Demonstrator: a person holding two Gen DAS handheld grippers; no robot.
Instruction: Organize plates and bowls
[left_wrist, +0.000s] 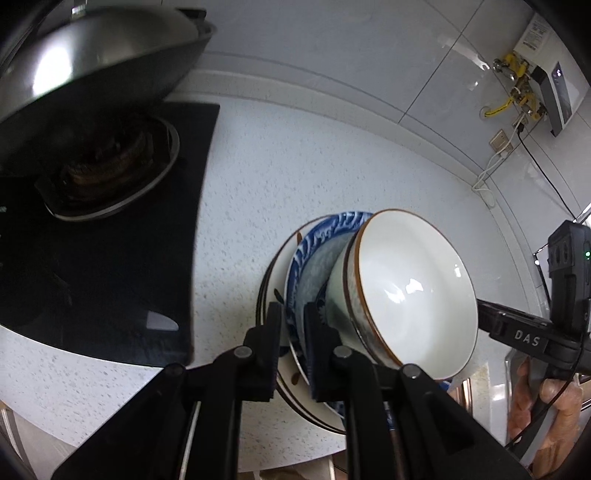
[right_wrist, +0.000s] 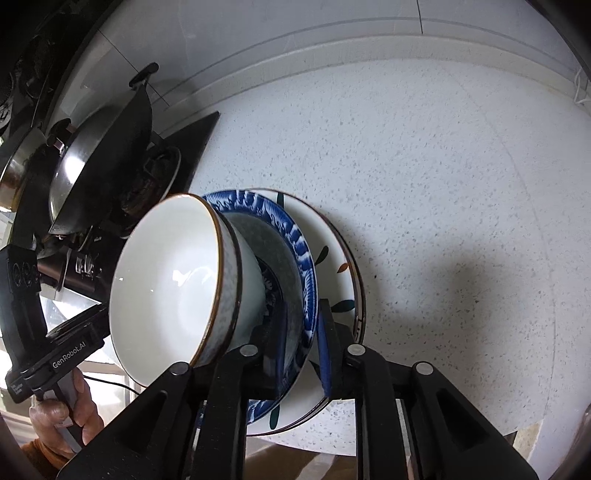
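A stack of three dishes was seen on the white speckled countertop (left_wrist: 258, 177), close to its front edge and just right of the black glass hob (left_wrist: 122, 266). At the bottom lay a wide, shallow white plate (right_wrist: 332, 258) with a thin dark rim and painted leaf marks in dark green and orange; within it sat a blue patterned dish (left_wrist: 317, 240), glazed and ringed with white brush strokes; on top a white bowl (left_wrist: 410, 291) was set, round, deep, glossy inside, edged with a brown rim and lightly speckled on its outer wall. The bowl's mouth faced upward, away from the counter, and the flat round dishes lay level beneath it, with no long axis to be told. The left gripper (left_wrist: 293, 332) was held at the near rim of the stack, its black fingers (left_wrist: 273, 332) narrowly apart with the blue dish's rim between them; whether the pads pressed on it could not be told. The right gripper (right_wrist: 303, 354) stood likewise at the opposite rim, its blue-faced pads (right_wrist: 325, 354) slightly apart either side of the same blue rim. A domed metal lid (left_wrist: 96, 55) covered a dark wok on the burner. Each gripper's handle was seen held in a hand (right_wrist: 62, 417).
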